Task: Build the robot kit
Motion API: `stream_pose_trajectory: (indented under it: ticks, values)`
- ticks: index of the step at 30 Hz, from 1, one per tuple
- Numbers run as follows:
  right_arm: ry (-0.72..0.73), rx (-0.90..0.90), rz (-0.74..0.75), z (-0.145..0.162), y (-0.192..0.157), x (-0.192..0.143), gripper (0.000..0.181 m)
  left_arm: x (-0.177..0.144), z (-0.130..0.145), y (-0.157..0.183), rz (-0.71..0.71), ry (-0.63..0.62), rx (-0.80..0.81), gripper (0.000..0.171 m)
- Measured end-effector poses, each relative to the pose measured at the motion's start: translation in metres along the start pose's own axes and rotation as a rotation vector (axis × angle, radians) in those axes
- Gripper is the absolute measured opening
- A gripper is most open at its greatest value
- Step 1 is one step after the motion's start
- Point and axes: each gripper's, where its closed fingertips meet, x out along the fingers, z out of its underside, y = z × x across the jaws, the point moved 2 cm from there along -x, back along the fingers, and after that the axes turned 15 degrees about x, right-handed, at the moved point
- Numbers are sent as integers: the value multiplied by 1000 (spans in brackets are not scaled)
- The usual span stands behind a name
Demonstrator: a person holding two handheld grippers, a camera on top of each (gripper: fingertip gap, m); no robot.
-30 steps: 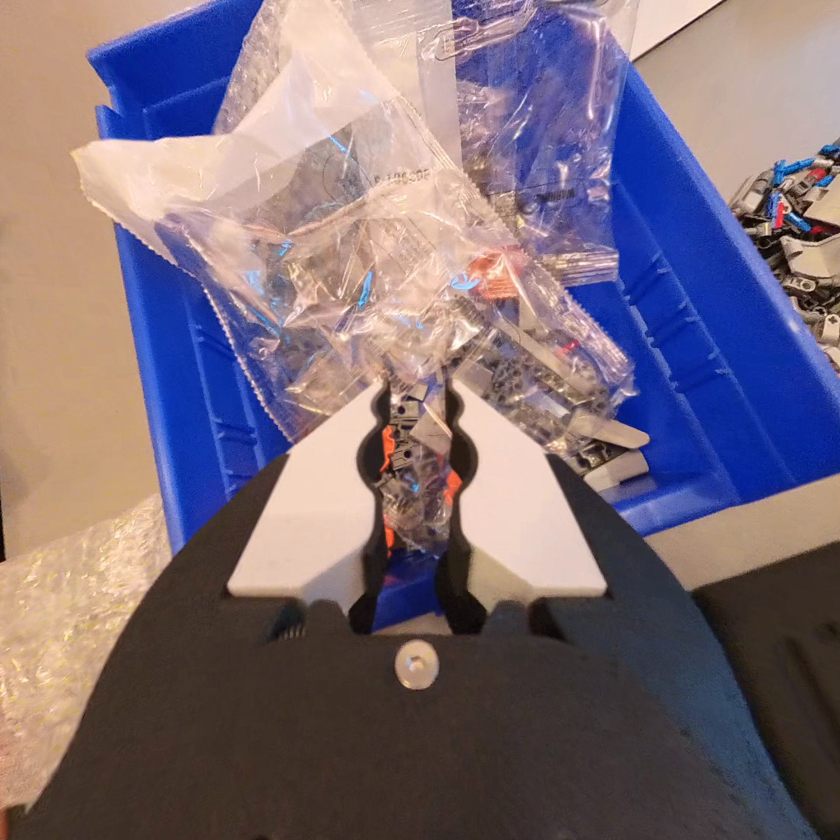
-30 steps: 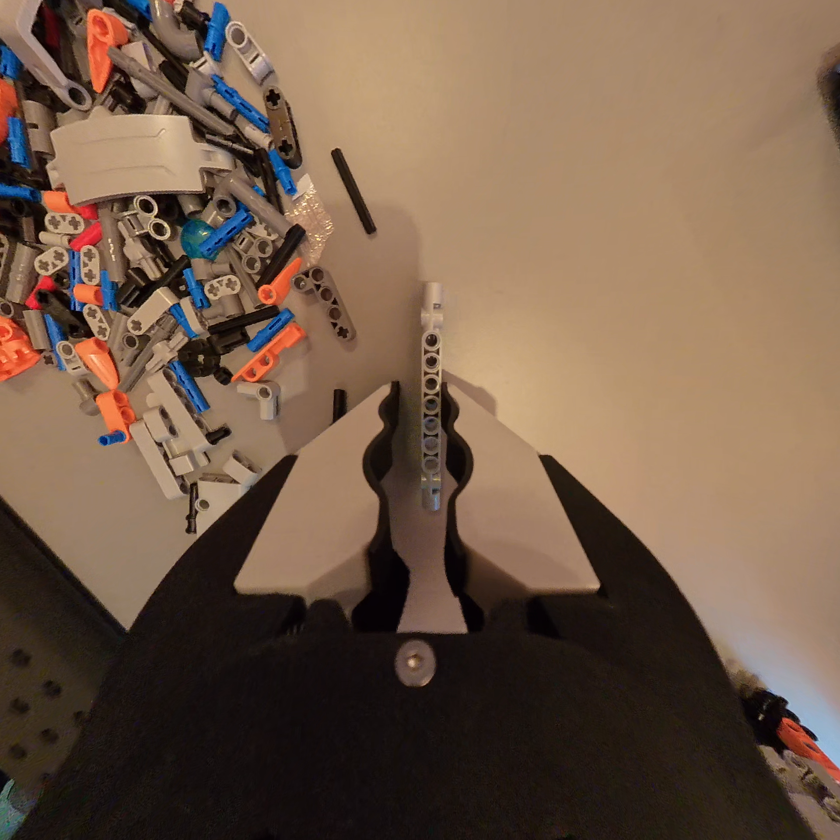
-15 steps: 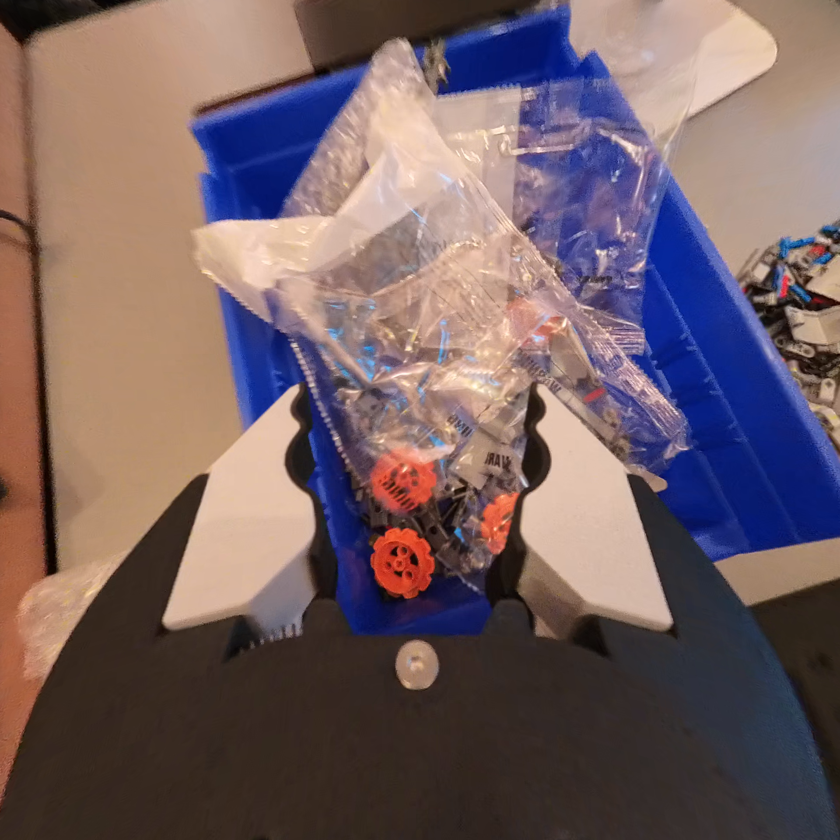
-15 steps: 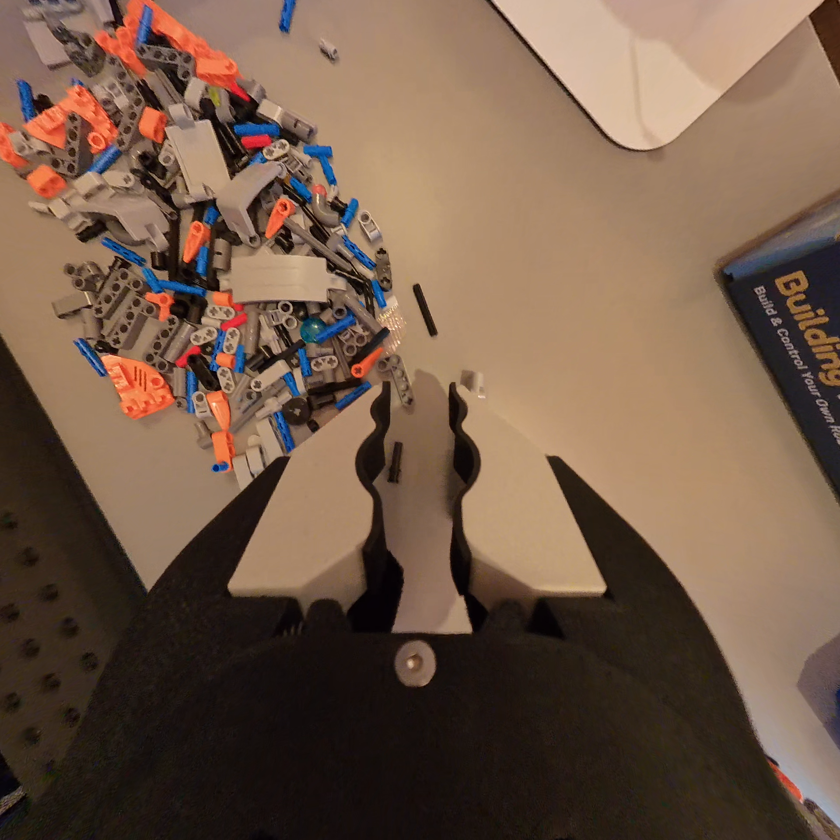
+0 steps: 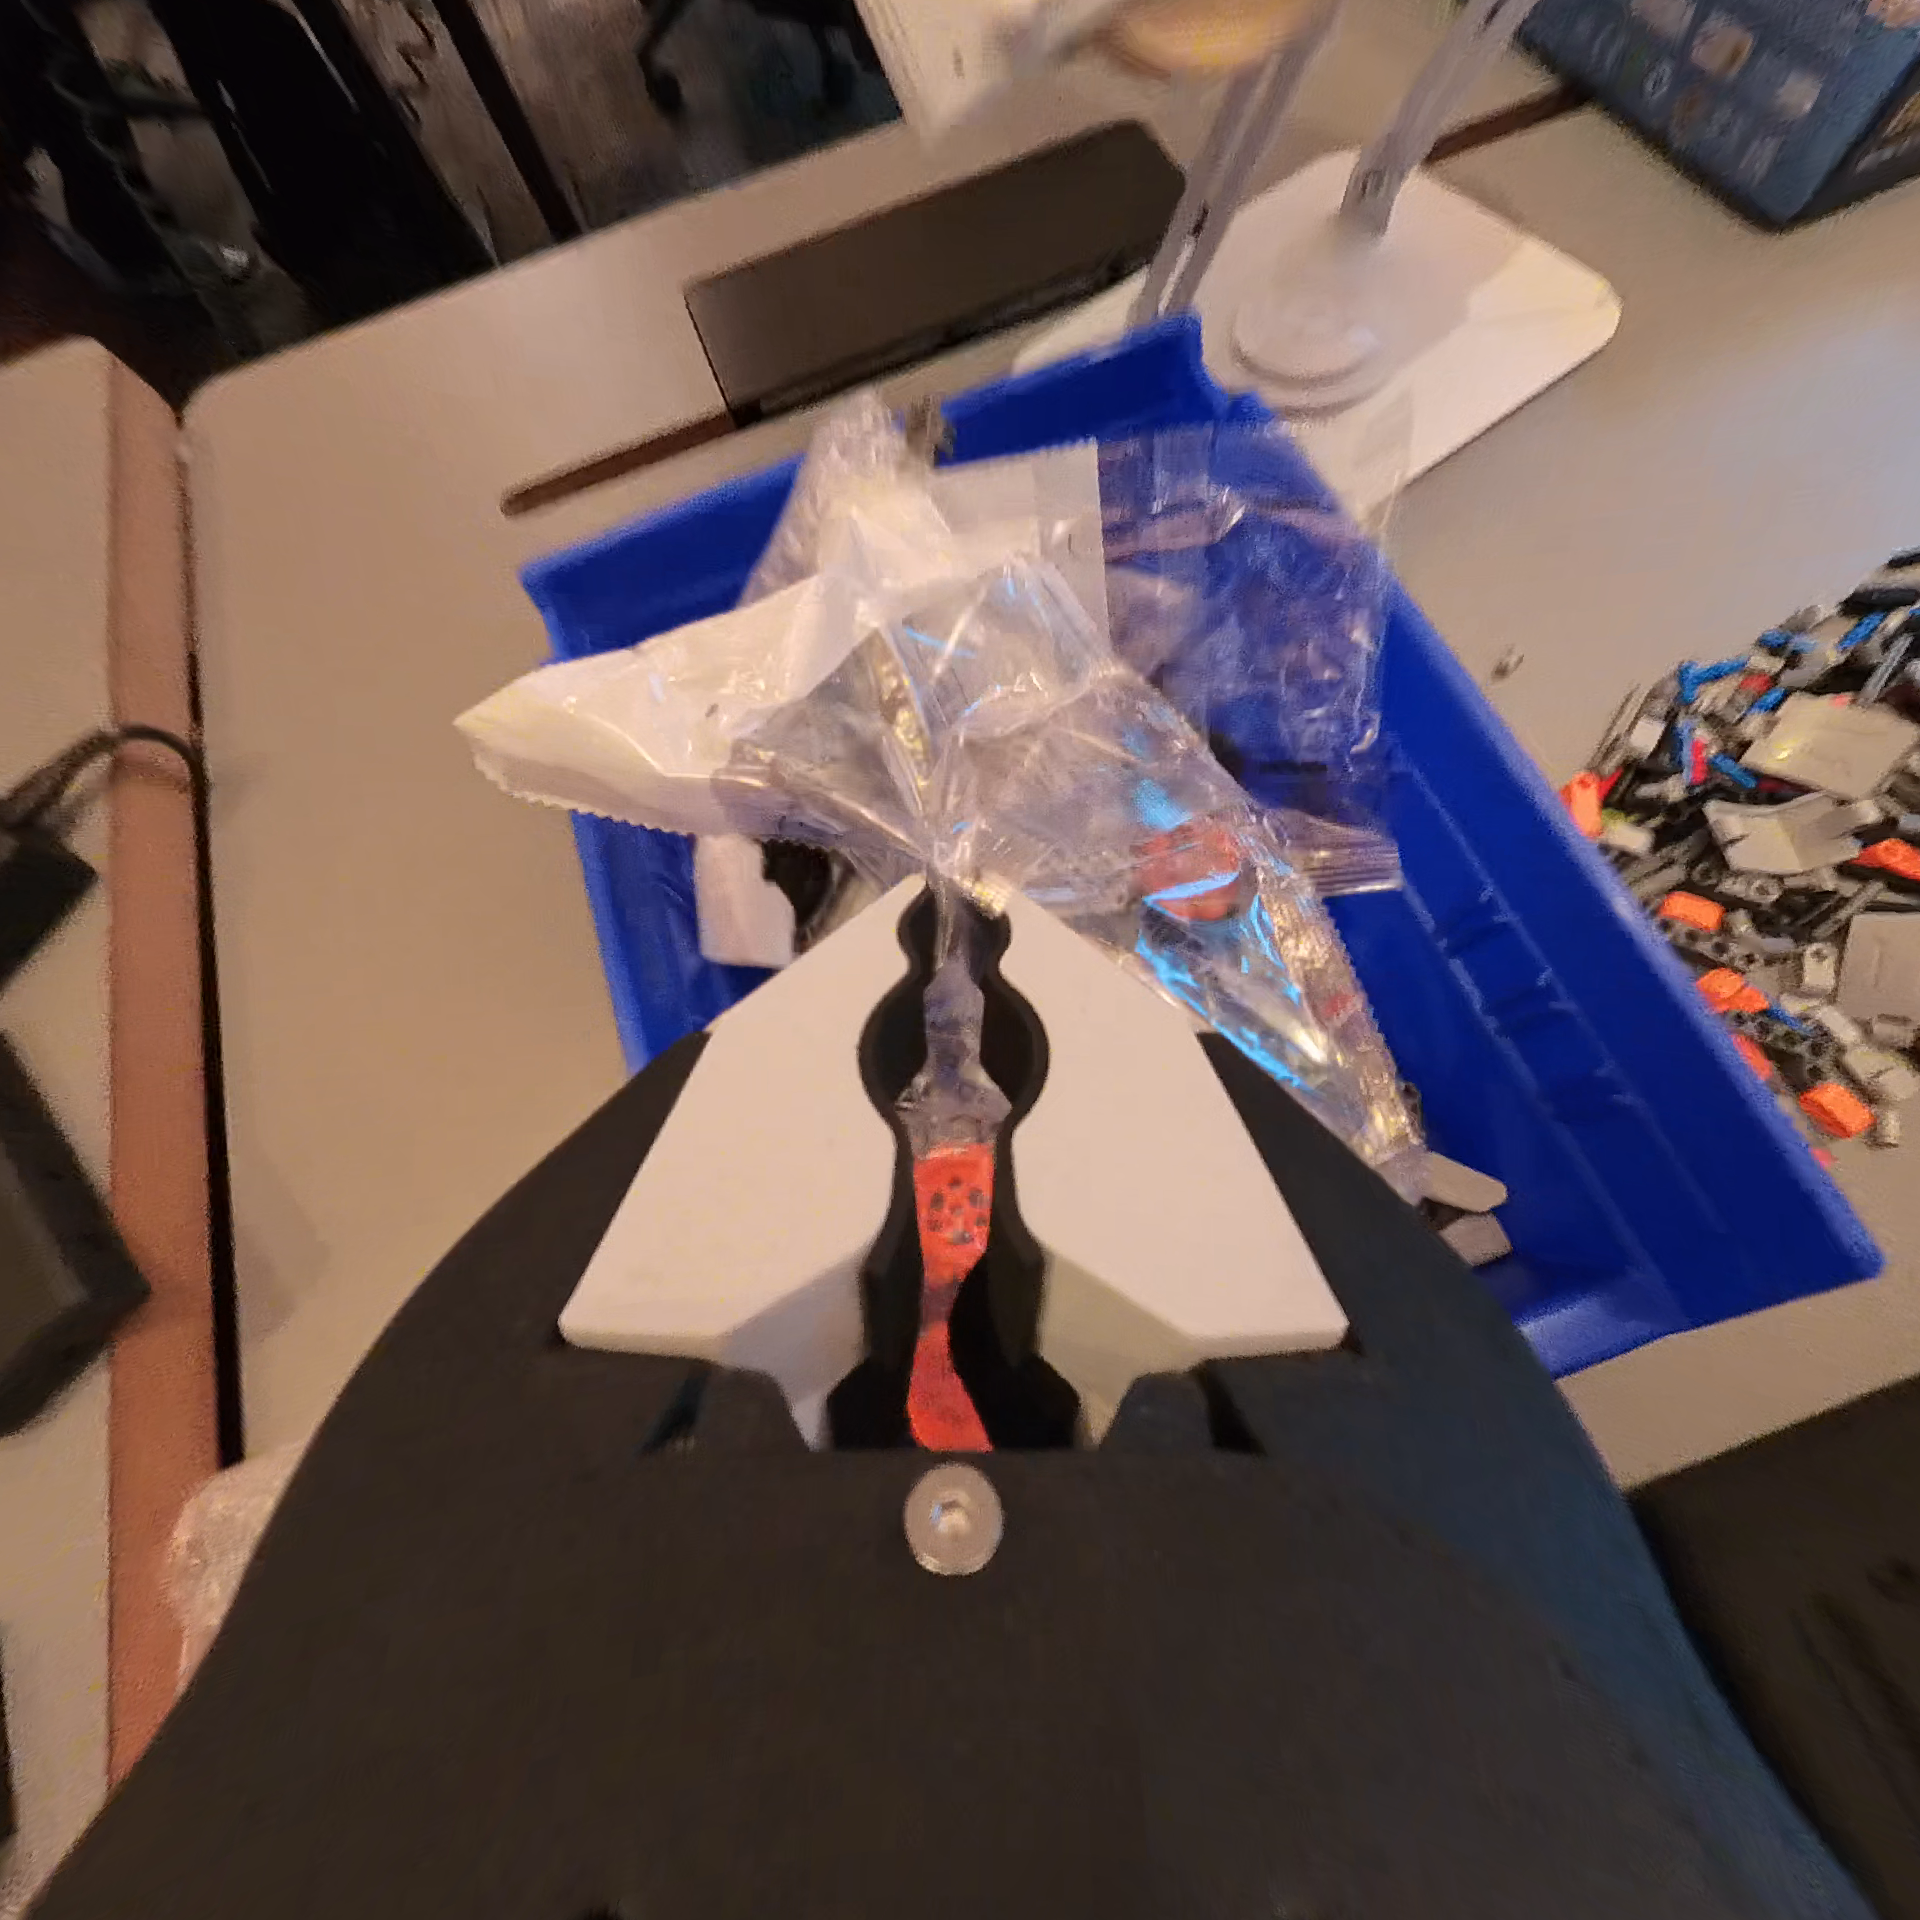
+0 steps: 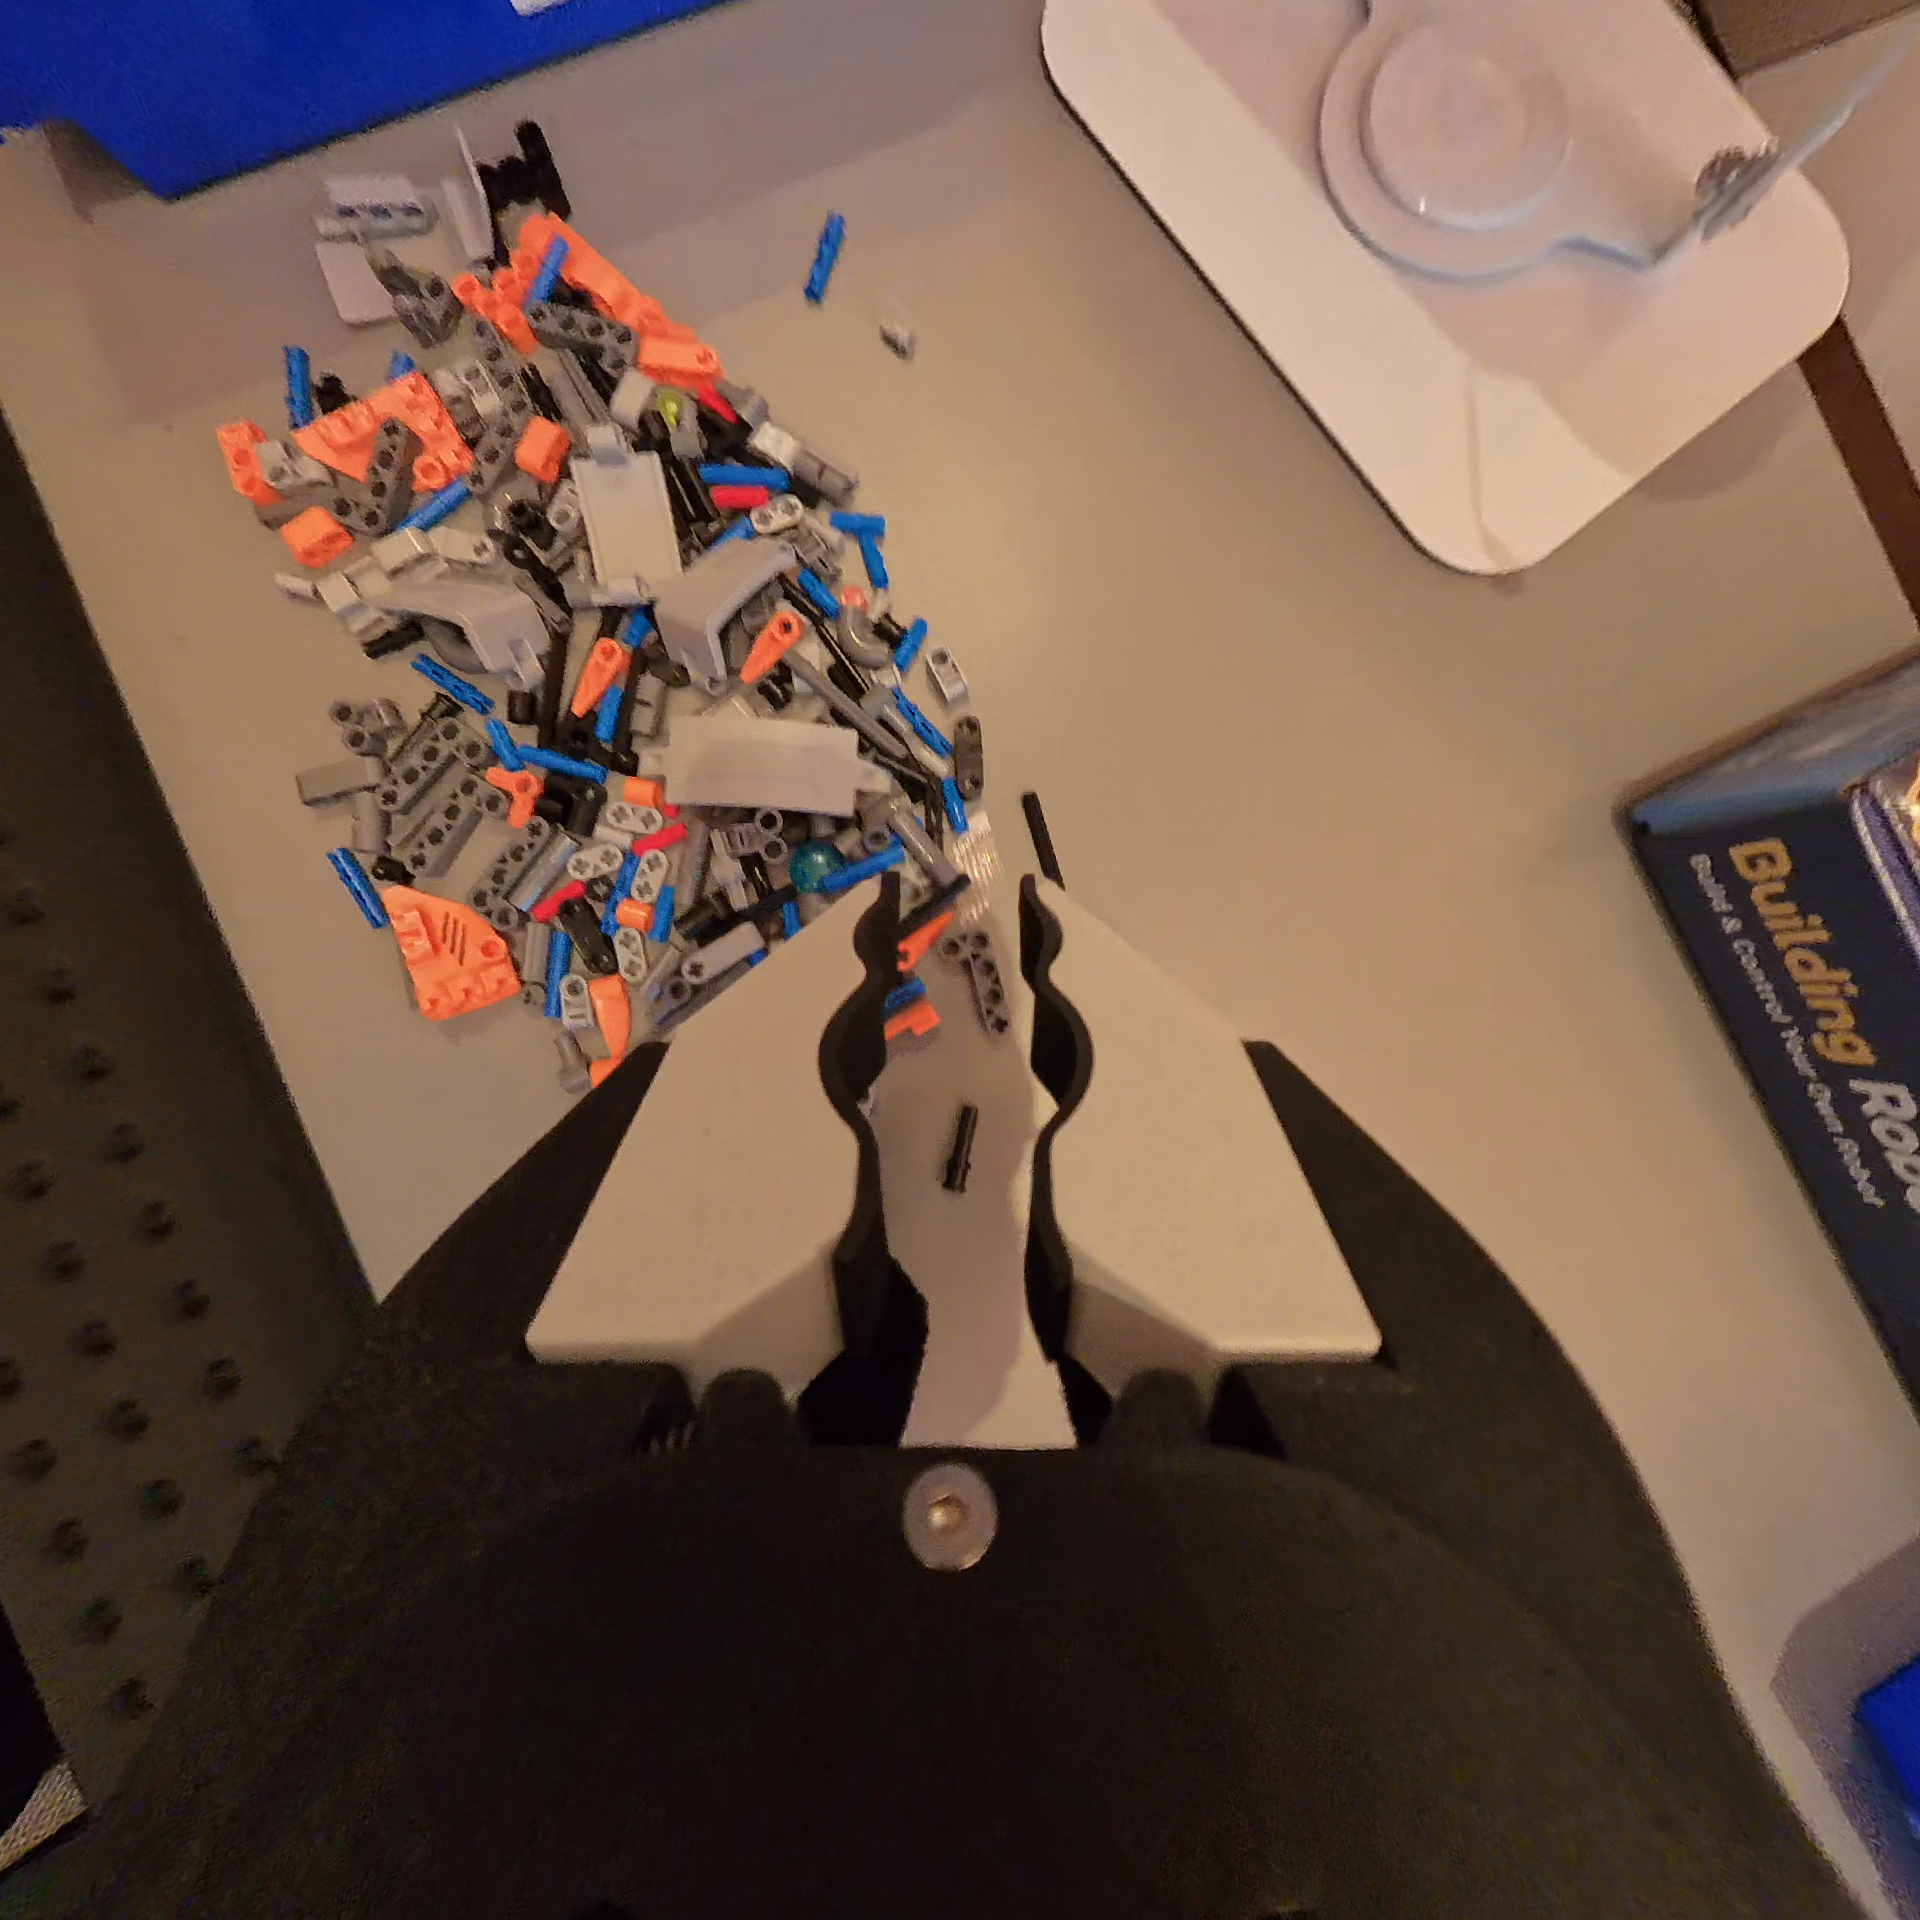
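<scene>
My left gripper [image 5: 954, 920] is shut on a clear plastic bag [image 5: 935, 727] of small building parts; an orange gear inside the bag [image 5: 951, 1205] shows between the jaws. The bag hangs over a blue bin [image 5: 1579, 1070] that holds more clear bags. My right gripper [image 6: 956, 899] is open by a narrow gap and empty. It hovers above the table at the near edge of a loose pile of grey, orange, blue and black parts [image 6: 623, 675]. A small black pin [image 6: 961, 1158] lies on the table below its jaws.
The parts pile also shows right of the bin [image 5: 1766, 810]. A white lamp base [image 6: 1455, 291] stands at the back, a dark blue box [image 6: 1818, 987] to the right, a black perforated board [image 6: 104, 1039] to the left. A black box [image 5: 935, 249] sits behind the bin, bubble wrap [image 5: 218, 1558] in front of it. There is about 40 cm between the tips of the two grippers. The small black pin [image 6: 961, 1158] lies around 10 cm away from my right fingertips.
My left gripper opened wide, then shut on the bag and rose away from the bin. My right gripper rose from the table; the grey beam between its jaws is out of view.
</scene>
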Motion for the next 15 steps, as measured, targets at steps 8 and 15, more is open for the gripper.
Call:
stream_pose_trajectory:
  ticks: [8, 15]
  values:
    - [136, -133, -130, -62, -67, 0, 30, -36, -47, -28, -3, 167, -10, 0]
    - [288, -179, -264, -138, -135, 10, 59, -76, -81, -31, -13, 293, 4, 0]
